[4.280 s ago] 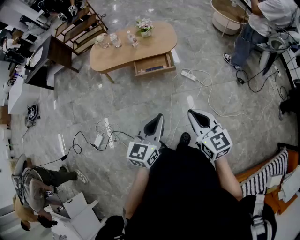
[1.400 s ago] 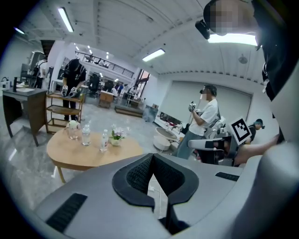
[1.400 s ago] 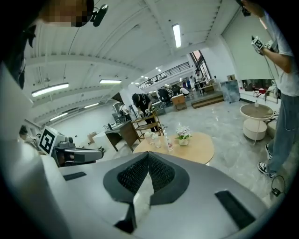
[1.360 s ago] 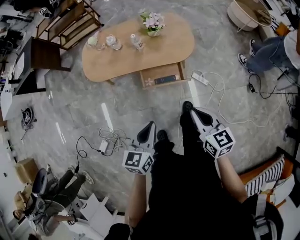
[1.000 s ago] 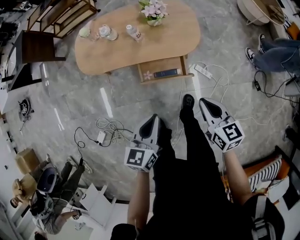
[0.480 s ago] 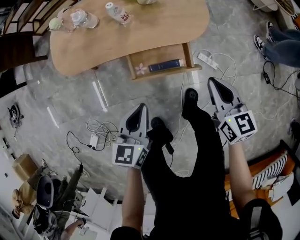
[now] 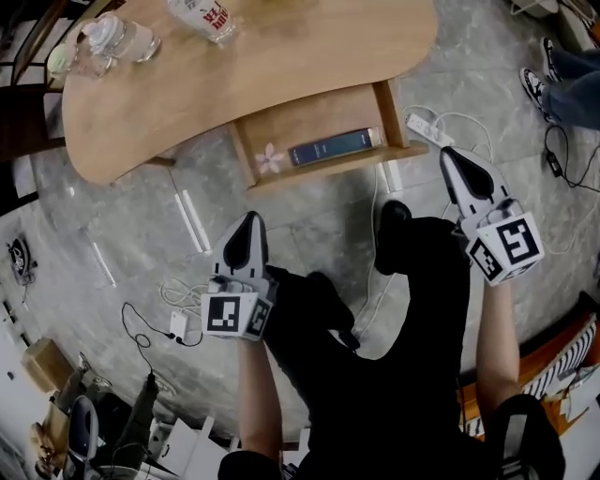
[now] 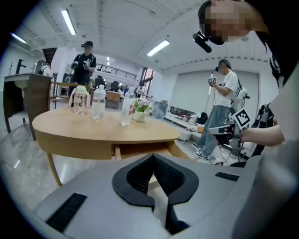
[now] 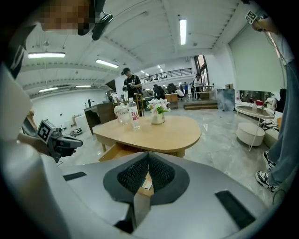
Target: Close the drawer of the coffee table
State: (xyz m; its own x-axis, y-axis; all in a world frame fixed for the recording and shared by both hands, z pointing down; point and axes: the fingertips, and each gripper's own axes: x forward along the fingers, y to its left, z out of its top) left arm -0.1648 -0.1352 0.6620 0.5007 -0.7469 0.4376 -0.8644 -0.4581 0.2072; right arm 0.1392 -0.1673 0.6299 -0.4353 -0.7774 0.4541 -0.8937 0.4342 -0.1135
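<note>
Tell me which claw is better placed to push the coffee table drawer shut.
Probably the right claw: shut and empty, its tip sits just beside the front corner of the open drawer. The left claw, also shut, is farther back from it.

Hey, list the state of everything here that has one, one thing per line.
Light wooden drawer of the rounded coffee table: pulled open, dark blue book lying inside.
Left gripper: jaws shut, empty.
Right gripper: jaws shut, empty.
Clear plastic bottle with red label: upright on the tabletop.
</note>
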